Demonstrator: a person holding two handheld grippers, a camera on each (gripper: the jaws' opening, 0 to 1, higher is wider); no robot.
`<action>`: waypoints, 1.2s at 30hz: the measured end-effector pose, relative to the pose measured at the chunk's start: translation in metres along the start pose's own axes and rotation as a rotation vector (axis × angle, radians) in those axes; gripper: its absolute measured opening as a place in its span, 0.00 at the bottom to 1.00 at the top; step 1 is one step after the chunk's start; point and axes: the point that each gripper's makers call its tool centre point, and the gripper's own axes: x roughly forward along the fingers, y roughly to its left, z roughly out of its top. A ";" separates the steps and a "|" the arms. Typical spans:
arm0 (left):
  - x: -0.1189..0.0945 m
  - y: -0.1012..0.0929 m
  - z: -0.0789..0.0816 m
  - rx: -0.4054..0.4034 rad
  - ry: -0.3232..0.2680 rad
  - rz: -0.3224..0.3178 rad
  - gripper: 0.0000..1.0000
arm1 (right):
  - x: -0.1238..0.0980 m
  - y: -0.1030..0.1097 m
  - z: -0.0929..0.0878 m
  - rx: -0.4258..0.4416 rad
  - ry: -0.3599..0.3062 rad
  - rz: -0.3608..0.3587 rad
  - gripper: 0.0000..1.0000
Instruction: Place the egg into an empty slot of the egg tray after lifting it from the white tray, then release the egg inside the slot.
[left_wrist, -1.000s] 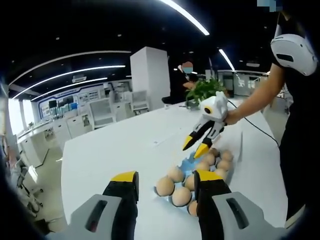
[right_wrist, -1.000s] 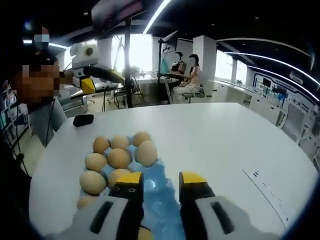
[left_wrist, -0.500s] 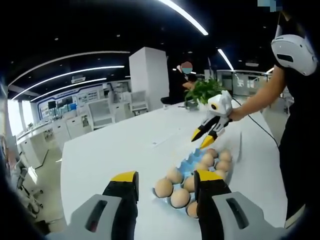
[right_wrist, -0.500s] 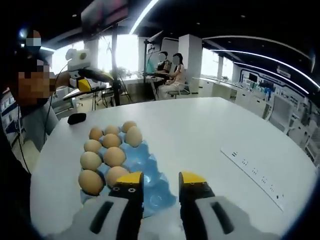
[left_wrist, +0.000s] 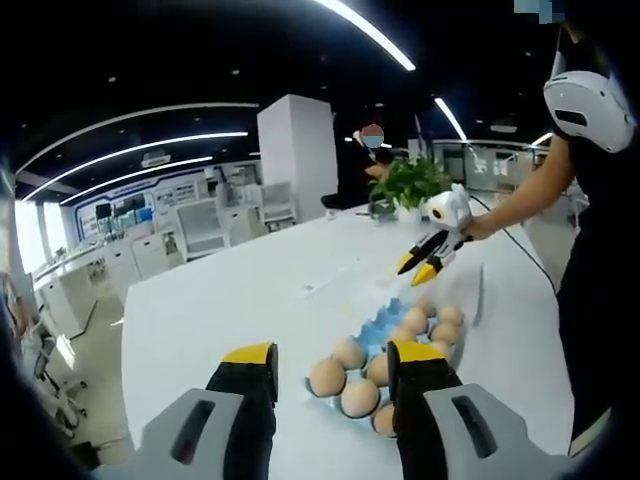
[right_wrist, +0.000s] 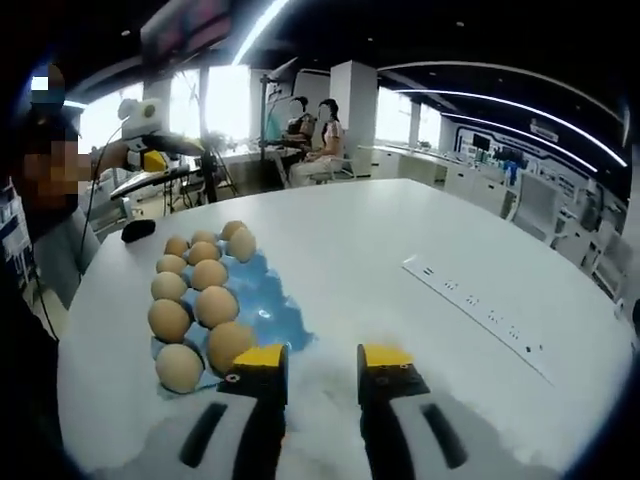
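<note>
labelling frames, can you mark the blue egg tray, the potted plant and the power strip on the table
blue egg tray (right_wrist: 270, 300), right gripper view, bare blue cups.
potted plant (left_wrist: 408, 182), left gripper view, green leaves.
power strip (right_wrist: 470, 312), right gripper view, middle of its strip.

Eggs (left_wrist: 345, 352) in blue egg tray (left_wrist: 383, 323)

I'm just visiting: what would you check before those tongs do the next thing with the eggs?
1. Right tongs free to grab: ok, open and holding nothing.
2. Left tongs free: ok, open and holding nothing.
3. Empty slots in the blue egg tray: ok, blue hollows show beside the eggs.
4. White tray with an egg to lift: cannot tell.
5. Eggs unbroken: cannot tell.
</note>
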 end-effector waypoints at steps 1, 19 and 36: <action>0.000 0.000 0.000 0.000 0.002 0.000 0.44 | -0.004 -0.003 -0.002 0.006 0.001 -0.005 0.28; 0.004 -0.002 0.005 0.010 -0.007 -0.011 0.44 | -0.059 -0.060 -0.052 0.034 0.102 -0.183 0.26; -0.001 0.002 0.004 0.011 0.000 -0.003 0.43 | -0.056 -0.062 -0.064 0.057 0.093 -0.164 0.28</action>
